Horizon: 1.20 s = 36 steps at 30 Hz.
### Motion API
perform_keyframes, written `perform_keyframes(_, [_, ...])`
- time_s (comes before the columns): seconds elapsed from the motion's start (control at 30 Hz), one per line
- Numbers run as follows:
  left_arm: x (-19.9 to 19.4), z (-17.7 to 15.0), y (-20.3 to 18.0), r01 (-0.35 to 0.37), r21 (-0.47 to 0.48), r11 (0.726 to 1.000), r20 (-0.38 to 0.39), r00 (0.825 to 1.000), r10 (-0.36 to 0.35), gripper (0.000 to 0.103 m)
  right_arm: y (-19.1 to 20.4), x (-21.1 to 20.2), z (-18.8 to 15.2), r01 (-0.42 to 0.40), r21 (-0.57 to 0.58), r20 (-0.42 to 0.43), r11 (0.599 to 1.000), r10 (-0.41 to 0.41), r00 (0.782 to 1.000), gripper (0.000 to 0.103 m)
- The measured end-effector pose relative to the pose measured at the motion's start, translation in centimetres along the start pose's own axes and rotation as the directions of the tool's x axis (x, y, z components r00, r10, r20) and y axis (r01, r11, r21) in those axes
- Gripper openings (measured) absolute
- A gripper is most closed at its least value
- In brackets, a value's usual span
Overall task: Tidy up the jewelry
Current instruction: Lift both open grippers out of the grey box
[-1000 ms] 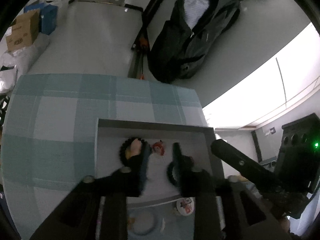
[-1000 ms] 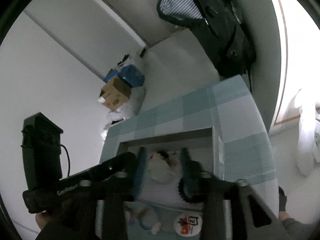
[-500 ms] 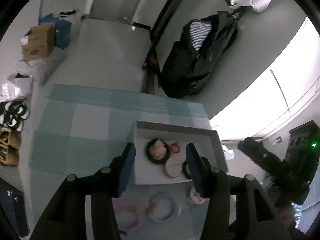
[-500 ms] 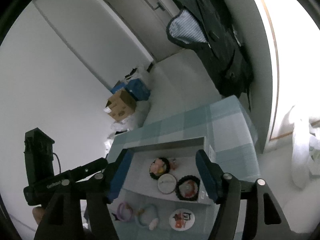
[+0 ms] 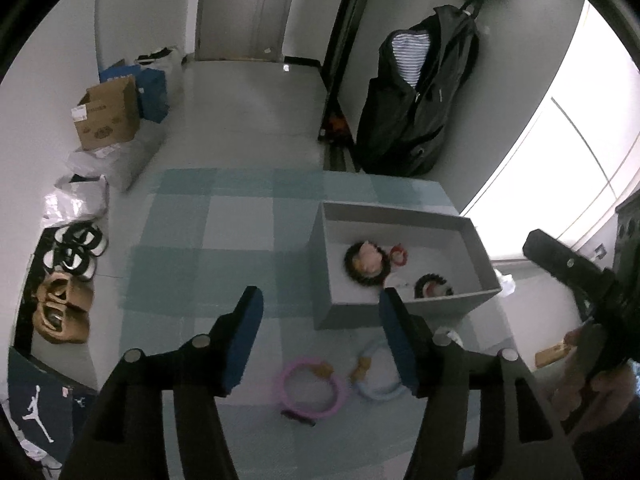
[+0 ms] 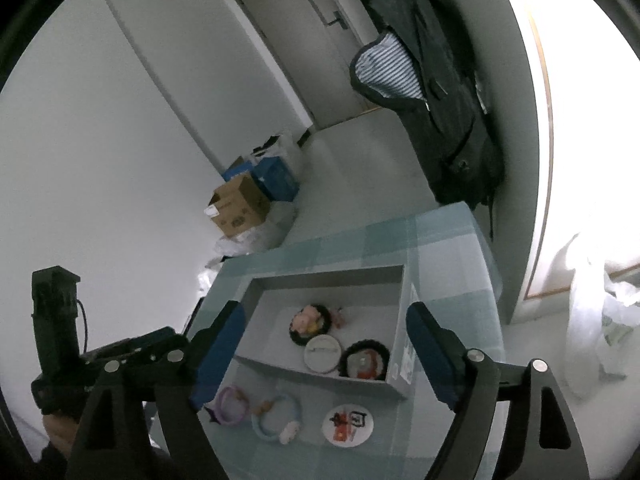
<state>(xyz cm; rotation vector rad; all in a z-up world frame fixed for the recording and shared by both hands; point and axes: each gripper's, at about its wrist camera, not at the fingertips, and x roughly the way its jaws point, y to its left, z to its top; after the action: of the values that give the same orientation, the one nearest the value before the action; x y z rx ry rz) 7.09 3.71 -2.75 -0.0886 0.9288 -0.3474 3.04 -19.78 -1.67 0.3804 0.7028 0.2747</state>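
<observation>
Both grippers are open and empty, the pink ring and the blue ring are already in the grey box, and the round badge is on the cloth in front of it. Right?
Not quite. The pink ring and the blue ring are not in the grey box; they lie on the checked cloth in front of it, near the round badge, as the right wrist view shows. Both the left gripper and the right gripper are open and empty.

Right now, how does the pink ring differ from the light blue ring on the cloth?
The pink ring is pinkish-purple; the light blue ring is pale blue. The pink ring lies further left, the light blue ring nearer the round badge. The light blue ring carries a white charm and looks larger; the pink ring shows a small tan one. Both lie flat outside the grey box.
</observation>
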Motion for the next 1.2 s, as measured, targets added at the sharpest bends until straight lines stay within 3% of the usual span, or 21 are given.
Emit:
perform_keyframes(0.23, [-1.1,-0.9,0.0,-0.060,0.010,0.998,0.026,0.998,0.060,0.058,1.2,-0.5,-1.1,-0.016,-0.055,0.006,0.998,0.016,1.000,0.088])
perform_keyframes(0.37, [-2.0,-1.5,-0.3,-0.096,0.021,0.995,0.070,0.993,0.094,0.070,1.5,-0.4,-2.2,-0.026,-0.085,-0.036,0.996,0.023,0.999,0.090])
perform_keyframes(0.47, [-2.2,-2.0,-0.4,-0.113,0.011,0.993,0.080,0.990,0.112,0.072,1.8,-0.4,-2.9,-0.025,-0.110,-0.056,0.994,0.019,0.998,0.092])
perform_keyframes(0.83, [-0.3,-4.1,0.2,-0.214,0.033,0.976,0.017,0.977,0.213,0.072,0.7,0.1,-6.3,0.006,-0.136,-0.178,0.991,-0.030,0.984,0.095])
perform_keyframes(1.03, [0.0,-4.3,0.3,-0.204,0.018,0.979,-0.009,0.979,0.204,0.072,-0.5,1.6,-7.4,0.014,-0.124,-0.256,0.992,-0.046,0.966,0.094])
perform_keyframes(1.2, [0.5,-4.7,-0.1,-0.197,0.037,0.980,-0.029,0.980,0.198,0.072,-0.1,2.8,-7.8,0.030,-0.157,-0.277,0.987,-0.073,0.958,0.087])
